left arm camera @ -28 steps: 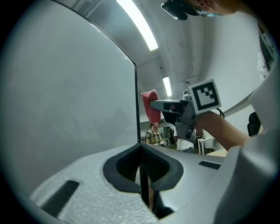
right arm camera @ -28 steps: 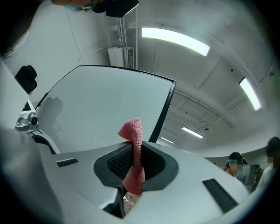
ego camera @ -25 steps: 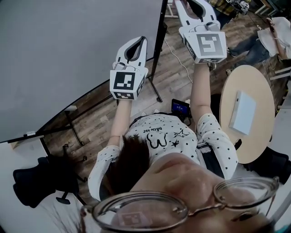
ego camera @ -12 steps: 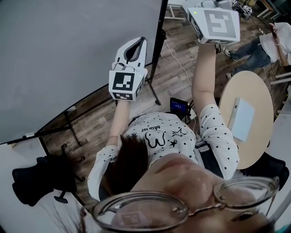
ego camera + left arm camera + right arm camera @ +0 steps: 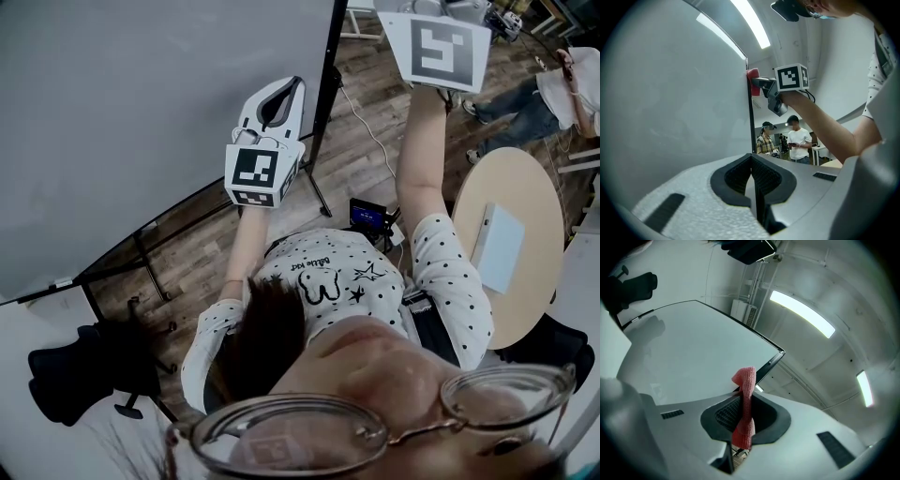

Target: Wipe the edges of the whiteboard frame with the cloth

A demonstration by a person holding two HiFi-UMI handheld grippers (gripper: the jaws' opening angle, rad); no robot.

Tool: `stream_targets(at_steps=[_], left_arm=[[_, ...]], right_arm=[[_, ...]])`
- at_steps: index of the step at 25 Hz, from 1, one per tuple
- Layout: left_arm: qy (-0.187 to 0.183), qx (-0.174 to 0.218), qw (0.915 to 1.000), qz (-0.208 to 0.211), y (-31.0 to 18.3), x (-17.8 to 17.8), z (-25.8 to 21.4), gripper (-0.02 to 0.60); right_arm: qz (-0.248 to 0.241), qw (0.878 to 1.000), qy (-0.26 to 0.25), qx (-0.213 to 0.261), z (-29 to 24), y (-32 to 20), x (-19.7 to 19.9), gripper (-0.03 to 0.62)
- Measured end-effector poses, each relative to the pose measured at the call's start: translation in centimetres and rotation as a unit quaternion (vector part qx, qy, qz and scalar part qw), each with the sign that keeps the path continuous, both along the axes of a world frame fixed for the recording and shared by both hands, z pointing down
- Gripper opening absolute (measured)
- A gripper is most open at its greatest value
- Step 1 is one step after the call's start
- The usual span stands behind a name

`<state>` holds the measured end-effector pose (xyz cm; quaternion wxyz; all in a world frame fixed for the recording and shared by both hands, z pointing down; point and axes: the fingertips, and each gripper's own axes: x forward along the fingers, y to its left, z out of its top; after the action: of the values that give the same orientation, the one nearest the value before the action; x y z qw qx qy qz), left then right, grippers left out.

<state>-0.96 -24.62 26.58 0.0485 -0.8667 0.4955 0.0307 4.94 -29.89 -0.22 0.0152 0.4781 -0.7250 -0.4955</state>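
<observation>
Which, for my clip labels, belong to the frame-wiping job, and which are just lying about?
Job: cloth, right gripper, whiteboard, frame.
Lying about: table, white pad, chair.

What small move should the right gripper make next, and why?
Probably slide the right gripper down along the frame's vertical edge, keeping contact. Its jaws are clamped on the cloth, and the left gripper view shows the cloth against the frame just below the top corner, so most of that edge lies below it.
</observation>
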Motion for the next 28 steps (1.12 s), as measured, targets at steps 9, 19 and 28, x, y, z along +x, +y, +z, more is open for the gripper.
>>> stream_targets(at_steps=[9,19,28], left_arm=[[-0.002,-0.006,1.0000,0.004,-1.0,0.1,0.7,0.017],[0.000,-0.011,0.9998,0.014,-0.8,0.2,1.2,0.017],[-0.003,-0.019,0.9997,0.017,-0.4,0.0,1.5,0.017]], right_arm=[[-0.006,1.000,0.007,-0.020,1.4,-0.3,0.1,0.031],[-0.004,0.999,0.011,-0.030,2.6,-0.1,-0.2,0.031],[0.006,0.996,-0.008,-0.088,6.6,-1.0,0.4,0.031]])
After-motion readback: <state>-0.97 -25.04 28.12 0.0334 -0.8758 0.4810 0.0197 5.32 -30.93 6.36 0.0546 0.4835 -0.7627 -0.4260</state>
